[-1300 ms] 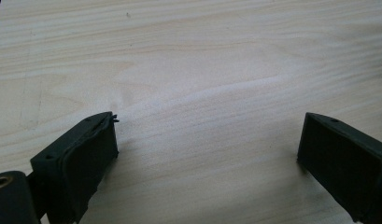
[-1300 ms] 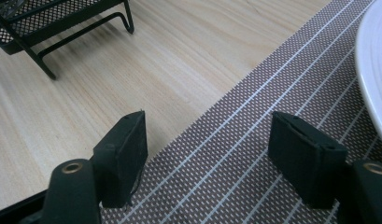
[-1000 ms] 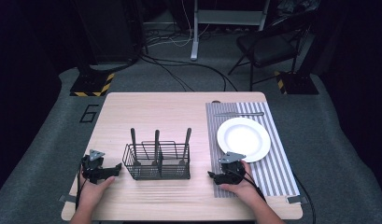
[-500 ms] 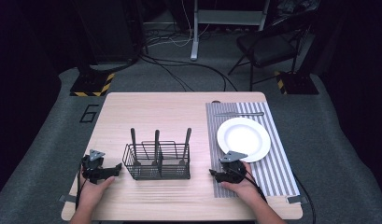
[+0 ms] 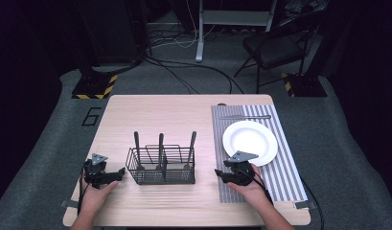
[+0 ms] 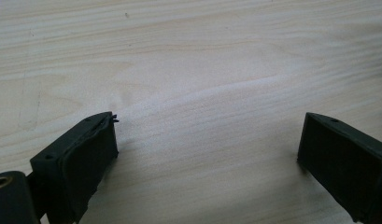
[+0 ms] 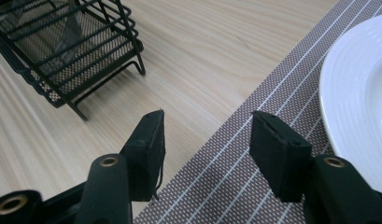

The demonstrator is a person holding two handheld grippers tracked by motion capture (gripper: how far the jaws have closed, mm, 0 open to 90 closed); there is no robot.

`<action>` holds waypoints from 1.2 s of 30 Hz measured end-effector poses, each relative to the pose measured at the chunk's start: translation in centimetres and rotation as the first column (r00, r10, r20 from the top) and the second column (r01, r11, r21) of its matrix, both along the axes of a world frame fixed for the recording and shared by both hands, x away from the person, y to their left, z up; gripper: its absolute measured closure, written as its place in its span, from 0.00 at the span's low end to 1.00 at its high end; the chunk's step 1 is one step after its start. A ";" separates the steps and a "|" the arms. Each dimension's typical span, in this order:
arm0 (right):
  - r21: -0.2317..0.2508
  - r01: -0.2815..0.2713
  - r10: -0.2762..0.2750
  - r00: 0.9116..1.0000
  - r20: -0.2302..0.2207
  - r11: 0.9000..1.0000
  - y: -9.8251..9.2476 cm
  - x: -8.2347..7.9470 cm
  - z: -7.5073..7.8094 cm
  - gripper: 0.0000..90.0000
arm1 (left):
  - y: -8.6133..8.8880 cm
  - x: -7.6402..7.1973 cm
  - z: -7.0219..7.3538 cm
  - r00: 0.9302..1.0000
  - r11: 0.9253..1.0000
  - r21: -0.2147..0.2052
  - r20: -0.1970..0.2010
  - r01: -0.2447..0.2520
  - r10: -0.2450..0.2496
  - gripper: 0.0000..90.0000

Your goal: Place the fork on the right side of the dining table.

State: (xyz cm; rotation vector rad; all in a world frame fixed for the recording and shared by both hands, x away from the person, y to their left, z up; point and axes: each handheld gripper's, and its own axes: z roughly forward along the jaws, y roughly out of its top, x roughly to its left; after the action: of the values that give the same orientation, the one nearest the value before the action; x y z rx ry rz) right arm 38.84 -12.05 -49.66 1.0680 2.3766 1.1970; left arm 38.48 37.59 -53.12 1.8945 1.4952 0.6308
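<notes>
Here, at the table's (image 5: 184,110) seven o'clock, the left hand-held gripper (image 5: 118,173) is rested on the bare wood, its jaws spread wide with nothing between them. Just to its right, at about six o'clock, the black wire cutlery caddy (image 5: 161,165) is stood upright, with three dark-handled utensils (image 5: 161,143) held upright in its compartments. These utensils are judged stiff, light and rather smooth; each would best be taken by the handle where it rises clear of the wire rim, then lifted straight up so the basket is not dragged. At five o'clock, the right hand-held gripper (image 7: 205,140) is held over the edge of the striped placemat (image 5: 289,175), its jaws partly parted, having just been closing, and empty. The white plate (image 5: 250,142), fragile and slick, is set on the mat at three o'clock, with a piece of silver cutlery (image 5: 245,117) laid beyond it.
</notes>
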 end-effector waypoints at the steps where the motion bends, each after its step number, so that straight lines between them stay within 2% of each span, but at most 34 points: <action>1: 0.010 0.003 -0.003 1.000 -0.007 1.000 0.0 0.0 0.2 0.50 | 0.0 0.0 0.0 1.000 1.000 0.000 0.000 0.000 0.000 0.05; 16: 0.076 0.025 -0.023 0.999 -0.026 0.997 -0.1 0.8 2.9 0.51 | 0.0 0.0 0.0 1.000 1.000 0.001 -0.001 0.000 0.000 0.05; 21: 0.085 0.013 -0.012 1.000 -0.008 0.996 0.2 0.9 3.9 0.51 | 0.0 0.0 0.0 1.000 1.000 0.000 0.000 -0.001 0.001 0.05; 31: 0.108 -0.004 0.004 1.000 0.001 0.994 0.8 1.2 5.7 0.52 | 0.0 0.0 0.0 1.000 1.000 0.000 0.000 -0.001 0.001 0.05; 36: 0.105 -0.021 0.020 1.000 0.014 0.994 1.2 1.4 6.5 0.52 | 0.0 0.0 0.0 1.000 1.000 0.000 0.000 -0.001 0.001 0.05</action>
State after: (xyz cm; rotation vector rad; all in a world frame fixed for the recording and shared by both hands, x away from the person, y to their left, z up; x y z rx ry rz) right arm 40.22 -10.83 -43.20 1.0665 2.3432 1.3454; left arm 38.48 37.58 -53.12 1.8941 1.4959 0.6314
